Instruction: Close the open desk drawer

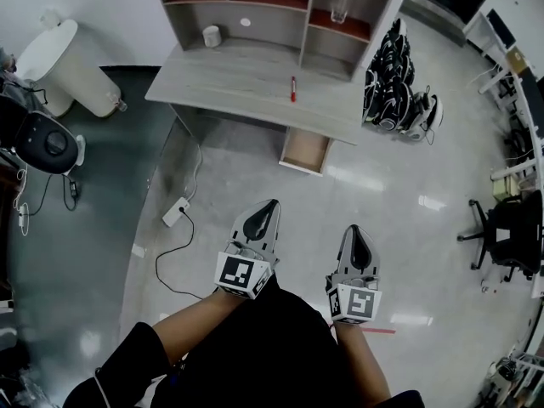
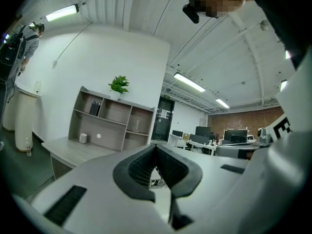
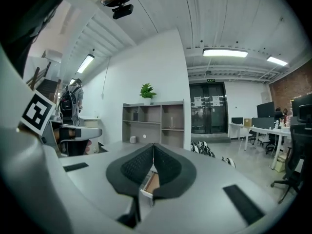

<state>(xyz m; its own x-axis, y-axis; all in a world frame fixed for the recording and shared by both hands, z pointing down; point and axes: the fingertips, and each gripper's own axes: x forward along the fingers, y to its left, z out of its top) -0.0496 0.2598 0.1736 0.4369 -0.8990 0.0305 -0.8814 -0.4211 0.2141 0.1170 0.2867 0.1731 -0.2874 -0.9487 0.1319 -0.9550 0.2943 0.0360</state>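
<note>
Ahead, boxy wooden drawer [image 1: 305, 150] juts out; desk [image 1: 238, 76] pale woodgrain.

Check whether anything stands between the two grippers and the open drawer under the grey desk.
Nothing visible does. Bare glossy floor separates the left gripper and right gripper from the open wood-lined drawer; the white power strip lies off to the left.

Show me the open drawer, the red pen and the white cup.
open drawer [image 1: 306, 150], head view, its bare inside bottom.
red pen [image 1: 293, 88], head view, middle of its barrel.
white cup [image 1: 212, 36], head view, its side wall.
</note>
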